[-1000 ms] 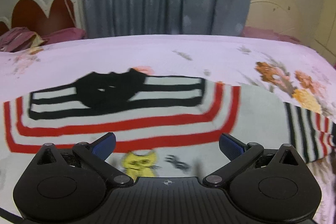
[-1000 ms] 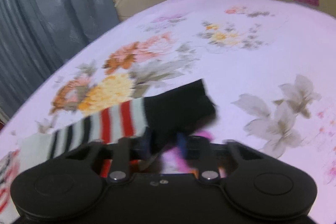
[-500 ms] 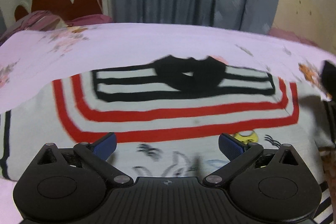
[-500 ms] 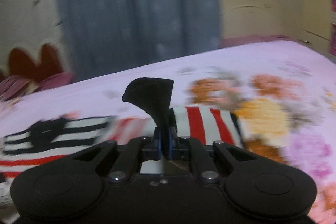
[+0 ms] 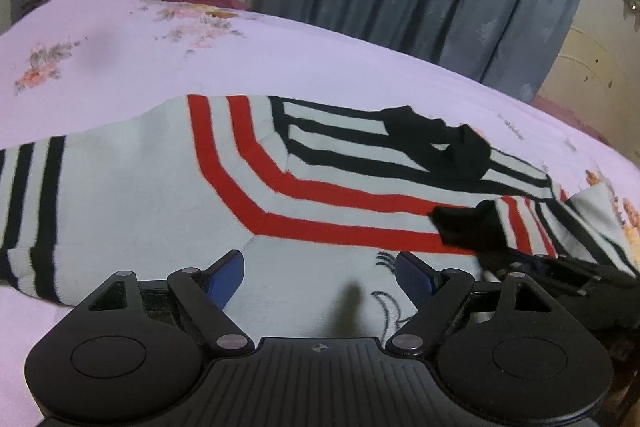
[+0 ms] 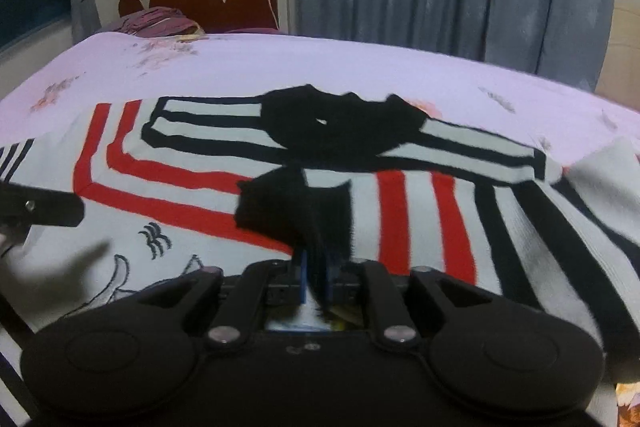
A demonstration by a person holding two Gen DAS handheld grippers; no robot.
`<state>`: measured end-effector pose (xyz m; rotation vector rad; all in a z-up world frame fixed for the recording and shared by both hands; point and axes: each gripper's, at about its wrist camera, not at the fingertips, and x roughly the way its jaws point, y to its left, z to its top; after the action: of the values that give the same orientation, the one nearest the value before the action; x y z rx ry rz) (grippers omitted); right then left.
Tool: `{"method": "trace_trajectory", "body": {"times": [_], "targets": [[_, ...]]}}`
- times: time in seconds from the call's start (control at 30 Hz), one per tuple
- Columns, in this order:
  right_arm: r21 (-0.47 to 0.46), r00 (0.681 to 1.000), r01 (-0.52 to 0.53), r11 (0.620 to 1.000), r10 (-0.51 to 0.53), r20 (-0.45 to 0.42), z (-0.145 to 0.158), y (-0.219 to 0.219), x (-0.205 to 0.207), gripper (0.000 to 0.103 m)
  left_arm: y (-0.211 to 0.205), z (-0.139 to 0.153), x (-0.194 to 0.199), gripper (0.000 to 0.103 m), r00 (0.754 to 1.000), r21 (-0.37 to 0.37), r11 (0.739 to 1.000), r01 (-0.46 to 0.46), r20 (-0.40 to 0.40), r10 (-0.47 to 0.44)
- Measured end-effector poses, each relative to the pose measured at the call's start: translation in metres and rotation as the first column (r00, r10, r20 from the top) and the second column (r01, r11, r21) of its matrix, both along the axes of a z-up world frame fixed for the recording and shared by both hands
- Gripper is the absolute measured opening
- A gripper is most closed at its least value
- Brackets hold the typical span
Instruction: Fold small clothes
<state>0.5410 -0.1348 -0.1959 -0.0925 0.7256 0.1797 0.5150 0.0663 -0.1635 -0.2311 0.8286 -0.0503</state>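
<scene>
Sweater (image 5: 152,195): lying spread on the bed (image 5: 120,67).
Right gripper (image 6: 316,281): you're pinching the sweater's black cuff (image 6: 296,207), jaws easing apart.
Left gripper (image 5: 320,275): you're closing it, nothing between, above the sweater's front.

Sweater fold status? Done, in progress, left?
Done: the sweater lies flat on the bed, right sleeve folded across its chest. In hand: right claw is opening, black cuff between its pads. Left: the left sleeve lies unfolded; the empty left claw is closing over the body.
</scene>
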Motion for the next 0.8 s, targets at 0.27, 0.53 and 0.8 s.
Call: {"method": "trace_trajectory", "body": {"times": [0.27, 0.53, 0.8], "targets": [[0.113, 0.986, 0.091, 0.989, -0.106, 0.129, 0.053, -0.044, -0.040, 0.021, -0.046, -0.009, 0.028, 0.068, 0.994, -0.227, 0.968, 0.108, -0.002, -0.111], [0.145, 0.862, 0.440, 0.886, -0.462, 0.208, 0.094, -0.147, -0.077, 0.023, -0.092, -0.037, 0.067, 0.029, 0.993, -0.247, 0.966, 0.074, -0.074, -0.095], [0.256, 0.791, 0.586, 0.768, -0.612, 0.024, 0.071, -0.205, -0.088, 0.023, -0.083, 0.012, 0.042, 0.010, 0.986, -0.082, 0.991, 0.110, 0.133, -0.098]]}}
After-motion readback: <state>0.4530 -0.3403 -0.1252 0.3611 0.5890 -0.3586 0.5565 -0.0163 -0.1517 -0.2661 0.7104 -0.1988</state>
